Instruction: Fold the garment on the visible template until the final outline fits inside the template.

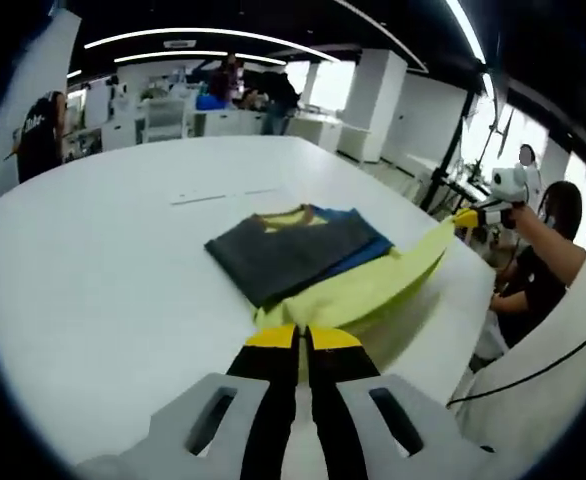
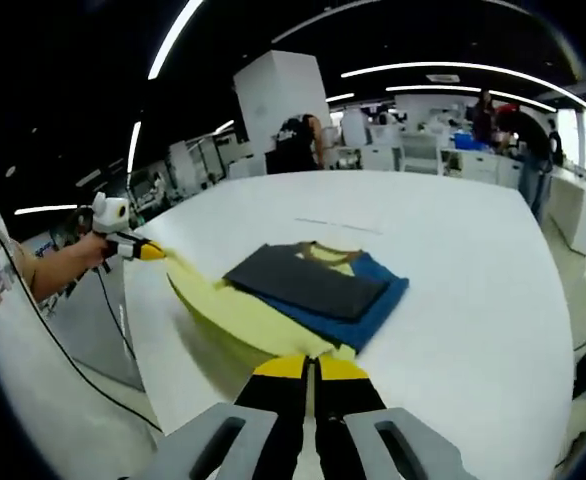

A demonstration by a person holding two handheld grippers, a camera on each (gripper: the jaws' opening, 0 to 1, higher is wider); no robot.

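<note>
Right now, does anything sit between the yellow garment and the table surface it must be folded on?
Yes: a folded stack, dark grey garment over blue garment, lies on the yellow garment, which both grippers hold stretched.

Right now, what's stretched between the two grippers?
A yellow garment spans from the left gripper to the right gripper, both shut on its edge. Folded dark grey and blue clothes lie beside it in the right gripper view.
</note>
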